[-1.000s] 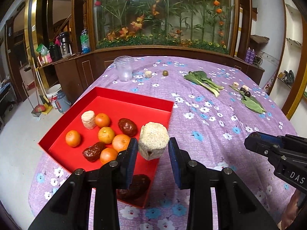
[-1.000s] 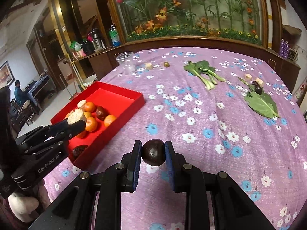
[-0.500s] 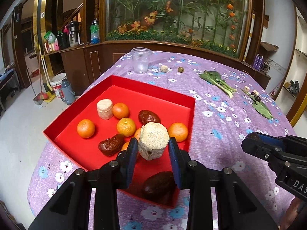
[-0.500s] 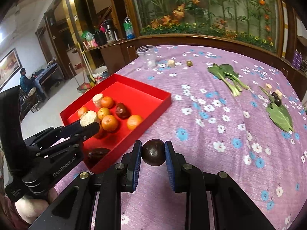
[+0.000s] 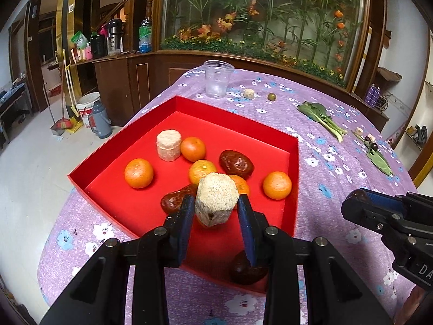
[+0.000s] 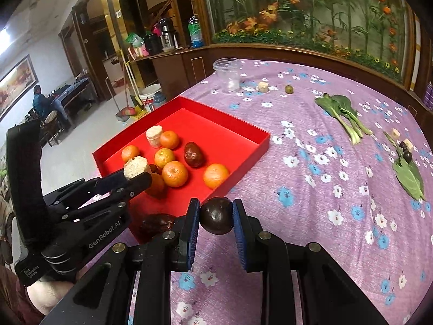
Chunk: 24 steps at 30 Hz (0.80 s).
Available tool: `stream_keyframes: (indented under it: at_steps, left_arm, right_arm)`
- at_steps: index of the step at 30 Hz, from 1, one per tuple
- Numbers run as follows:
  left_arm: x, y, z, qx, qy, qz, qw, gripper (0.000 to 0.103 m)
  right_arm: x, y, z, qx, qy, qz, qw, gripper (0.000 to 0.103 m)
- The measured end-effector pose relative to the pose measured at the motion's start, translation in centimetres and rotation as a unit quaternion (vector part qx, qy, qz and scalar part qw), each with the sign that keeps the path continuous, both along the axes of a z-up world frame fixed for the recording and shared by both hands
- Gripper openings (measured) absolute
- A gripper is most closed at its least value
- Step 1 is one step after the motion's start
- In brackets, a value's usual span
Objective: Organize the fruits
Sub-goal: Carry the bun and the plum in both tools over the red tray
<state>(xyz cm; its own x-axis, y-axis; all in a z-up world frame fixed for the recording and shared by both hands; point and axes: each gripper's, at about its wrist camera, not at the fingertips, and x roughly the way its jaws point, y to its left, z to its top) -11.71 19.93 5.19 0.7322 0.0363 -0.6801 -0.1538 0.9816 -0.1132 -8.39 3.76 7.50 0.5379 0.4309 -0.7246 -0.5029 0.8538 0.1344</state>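
A red tray (image 5: 189, 103) (image 6: 230, 124) on the purple flowered tablecloth holds several oranges (image 5: 138, 172), brown dates (image 5: 236, 160) and a pale corn chunk (image 5: 169, 145). My left gripper (image 5: 216, 208) is shut on another pale corn chunk (image 5: 216, 198) and holds it above the tray's near part; it also shows in the right wrist view (image 6: 135, 174). My right gripper (image 6: 216, 215) is shut on a dark round fruit (image 6: 216, 215), just right of the tray's near corner. Its tip shows in the left wrist view (image 5: 360, 203).
A clear plastic cup (image 5: 218, 78), a small corn piece (image 5: 249, 93) and a green fruit (image 5: 271, 97) stand at the table's far side. Bok choy (image 6: 341, 113) and a leaf with dark fruits (image 6: 406, 168) lie to the right. The table edge drops to the floor on the left.
Both grippers have moved left toward the tray with their loads. The left one now hangs further over the tray; the right one is nearer the tray's corner.
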Motion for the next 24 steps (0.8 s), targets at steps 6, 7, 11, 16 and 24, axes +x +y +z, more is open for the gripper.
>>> stream_keyframes:
  at_steps: [6, 7, 11, 16, 24]
  left_arm:
    - [0.1, 1.0, -0.4, -0.006, 0.003, 0.011, 0.9999, 0.032]
    - [0.1, 1.2, -0.4, -0.007, 0.004, 0.013, 0.9999, 0.032]
    - [0.2, 2.1, -0.4, -0.011, 0.005, 0.020, 0.9997, 0.032]
    - [0.4, 3.5, -0.3, -0.014, 0.007, 0.033, 0.9993, 0.032]
    - [0.9, 6.6, 0.7, -0.016, 0.003, 0.068, 0.9976, 0.032]
  right_arm:
    - [0.3, 1.6, -0.2, -0.002, 0.004, 0.017, 1.000, 0.027]
    - [0.3, 1.9, -0.2, -0.003, 0.004, 0.020, 1.000, 0.027]
    - [0.3, 2.8, -0.4, -0.004, 0.007, 0.029, 1.000, 0.027]
    - [0.9, 3.3, -0.2, -0.002, 0.007, 0.033, 0.999, 0.027]
    - [2.9, 4.8, 1.2, 0.007, -0.011, 0.049, 0.999, 0.027]
